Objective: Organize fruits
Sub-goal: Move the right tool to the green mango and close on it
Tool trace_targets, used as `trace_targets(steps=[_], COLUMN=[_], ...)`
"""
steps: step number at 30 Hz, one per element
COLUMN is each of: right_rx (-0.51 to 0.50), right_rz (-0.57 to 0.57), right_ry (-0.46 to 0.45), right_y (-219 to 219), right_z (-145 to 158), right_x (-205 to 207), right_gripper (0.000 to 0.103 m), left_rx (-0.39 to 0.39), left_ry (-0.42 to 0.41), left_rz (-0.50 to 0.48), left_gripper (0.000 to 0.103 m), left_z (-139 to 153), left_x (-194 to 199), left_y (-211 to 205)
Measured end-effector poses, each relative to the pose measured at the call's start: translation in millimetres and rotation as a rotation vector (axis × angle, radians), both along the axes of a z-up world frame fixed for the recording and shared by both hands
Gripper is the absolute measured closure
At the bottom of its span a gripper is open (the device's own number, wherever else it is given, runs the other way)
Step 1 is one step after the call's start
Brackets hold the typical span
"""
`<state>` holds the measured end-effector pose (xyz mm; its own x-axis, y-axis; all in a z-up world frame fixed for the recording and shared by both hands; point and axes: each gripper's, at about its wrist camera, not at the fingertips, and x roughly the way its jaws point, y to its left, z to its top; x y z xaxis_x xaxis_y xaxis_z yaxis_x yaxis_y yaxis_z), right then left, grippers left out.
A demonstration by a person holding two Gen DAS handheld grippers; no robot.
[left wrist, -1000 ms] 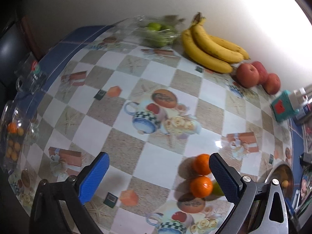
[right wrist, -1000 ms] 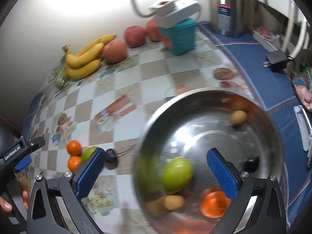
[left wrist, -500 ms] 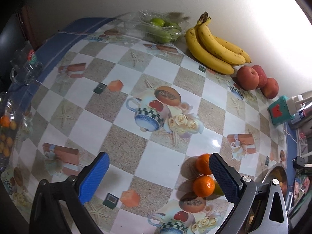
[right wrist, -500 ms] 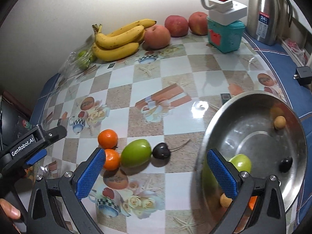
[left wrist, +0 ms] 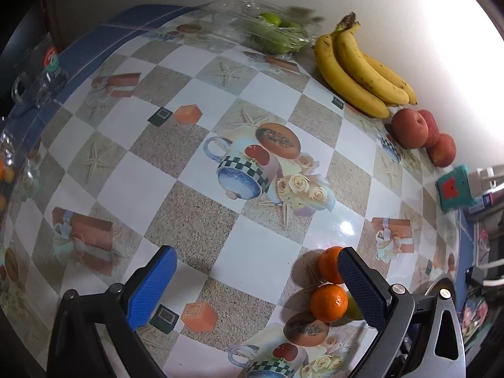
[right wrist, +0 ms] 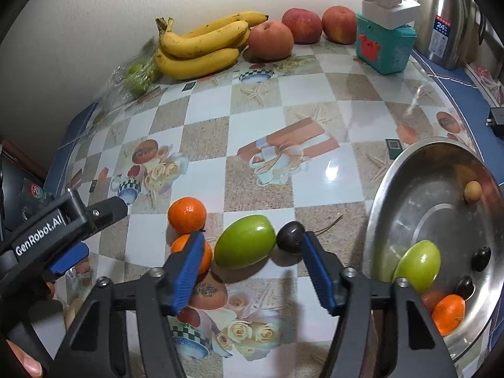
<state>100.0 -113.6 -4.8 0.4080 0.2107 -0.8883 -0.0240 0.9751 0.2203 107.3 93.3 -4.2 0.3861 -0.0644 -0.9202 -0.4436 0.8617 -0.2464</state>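
Blue-padded jaws of the right gripper [right wrist: 252,267] have just been narrowing around an oval green fruit [right wrist: 245,245] on the checkered tablecloth [right wrist: 283,100], pads apart from it; left gripper [left wrist: 255,283] is spread beside two small oranges [left wrist: 328,302].

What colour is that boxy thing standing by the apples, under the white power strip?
Teal, with a red shape on its front. The box shows best in the right wrist view.

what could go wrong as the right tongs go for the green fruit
1. The right tongs have just been closing, with nothing gripped yet; the green fruit touches the dark plum and sits close to an orange, so a pad may knock them rolling.
2. The fruit is smooth and rounded, so it could slip out.
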Motion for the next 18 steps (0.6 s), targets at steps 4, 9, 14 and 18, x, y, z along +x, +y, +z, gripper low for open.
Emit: trace_targets(steps=[4,9,14,18], right_rx=[-0.002,-0.004,-0.004,0.002], right_rz=[0.004,-0.002,-0.033,-0.057], right_ry=[0.028,0.058,0.068,0.062], right_y=[6.0,10.4,11.3,11.3], right_z=[-5.2,-13.0,-17.9,-16.1], right_x=[0.1,1.6,5.5,10.0], right_gripper=[0.054,0.055,0.056,0.056], left_rx=[-0.012,-0.019,-0.026,-0.034], left_ry=[0.003,0.004,0.003,0.007], left_rz=[-0.008,-0.017,-0.027,-0.027], left_gripper=[0.000,0.000,0.000,0.000], left_z=[-1.2,-1.2,-0.9,-1.7], left_x=[0.7,1.0,1.7,2.9], left_y=[0.3,-2.0,-3.7,-3.3])
